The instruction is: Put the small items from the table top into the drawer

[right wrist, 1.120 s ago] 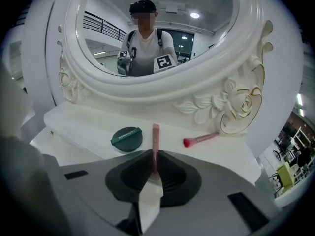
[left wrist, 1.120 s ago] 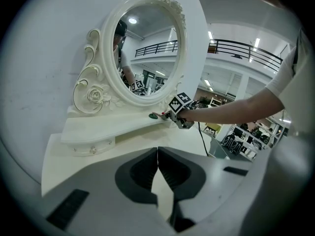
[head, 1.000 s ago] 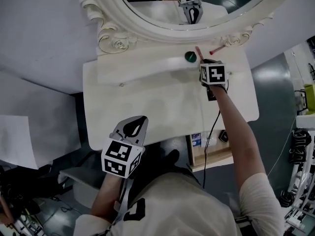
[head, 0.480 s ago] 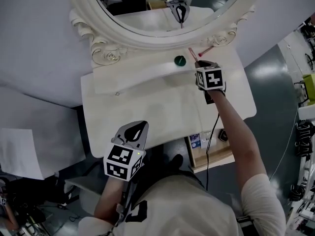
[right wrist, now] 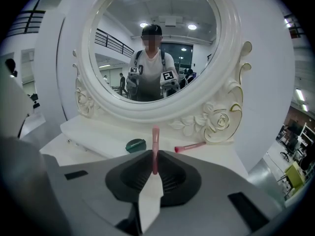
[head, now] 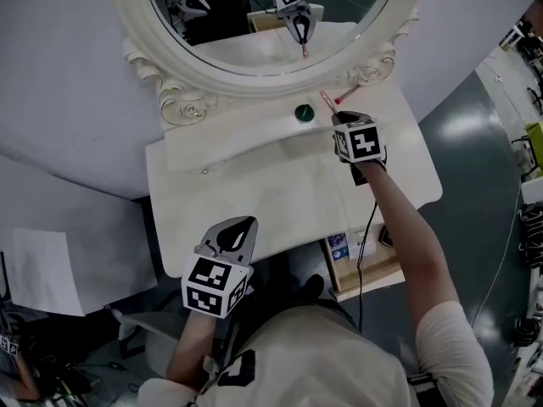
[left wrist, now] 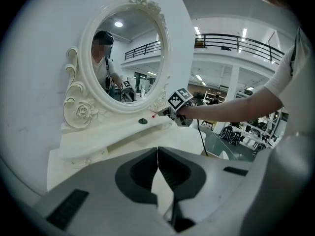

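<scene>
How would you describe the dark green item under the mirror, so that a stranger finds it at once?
Find the oval mirror in its carved white frame; a raised white shelf runs below it. On that shelf lies a small green disc. It is round, flat and dark, while the pink stick beside it is thin and long.

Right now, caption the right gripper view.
Right gripper clamps a pink stick before the oval mirror; green disc and second stick beyond.

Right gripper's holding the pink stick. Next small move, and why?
Probably draw the right gripper back toward the open drawer. Its jaws are already clamped on the pink stick, and the drawer stands open at the near right edge of the table.
</scene>
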Demonstrator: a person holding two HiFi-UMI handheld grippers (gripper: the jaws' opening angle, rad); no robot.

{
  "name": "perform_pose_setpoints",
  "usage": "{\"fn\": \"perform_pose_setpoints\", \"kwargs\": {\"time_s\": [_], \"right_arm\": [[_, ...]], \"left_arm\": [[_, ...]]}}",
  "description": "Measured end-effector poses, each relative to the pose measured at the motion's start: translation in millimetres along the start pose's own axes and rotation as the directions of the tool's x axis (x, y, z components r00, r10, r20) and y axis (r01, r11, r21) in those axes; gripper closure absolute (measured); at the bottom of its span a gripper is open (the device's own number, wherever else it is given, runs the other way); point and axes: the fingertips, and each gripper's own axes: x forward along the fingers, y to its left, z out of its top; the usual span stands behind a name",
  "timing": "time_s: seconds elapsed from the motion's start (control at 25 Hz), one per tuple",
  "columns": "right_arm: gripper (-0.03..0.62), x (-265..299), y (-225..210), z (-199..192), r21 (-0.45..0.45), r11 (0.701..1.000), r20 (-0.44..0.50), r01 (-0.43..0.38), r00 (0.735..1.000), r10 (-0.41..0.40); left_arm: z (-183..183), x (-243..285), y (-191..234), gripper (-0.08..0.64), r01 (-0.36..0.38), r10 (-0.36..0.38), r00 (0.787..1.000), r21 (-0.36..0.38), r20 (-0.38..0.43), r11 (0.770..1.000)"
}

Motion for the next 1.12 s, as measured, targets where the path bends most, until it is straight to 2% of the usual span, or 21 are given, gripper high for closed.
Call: {"fn": "perform_pose_setpoints", "kwargs": {"time_s": [0.24, 0.68, 1.12], "right_arm": [[0.538, -16.9, 7.3, -1.9, 0.018, 0.999, 0.032, -0.039, 0.999, 0.038], [0.538, -64.4, 3.2, 5.2, 0.023, 0.998, 0.104, -0.065, 0.993, 0.062], [0.538, -114.5, 1.5, -9.4, 0.057, 0.993, 0.168, -0.106, 0.981, 0.095]], "left_arm": [[0.5, -3.4, -11.5, 0.505, 0.006, -0.006, 1.0, 0.021, 0.002, 1.0], [15.7, -8.2, -44.4, 0.505, 0.047, -0.049, 0.999, 0.088, 0.021, 0.995], [11.8, -0.5, -81.5, 0.505, 0.095, -0.094, 0.995, 0.125, -0.009, 0.988]]}}
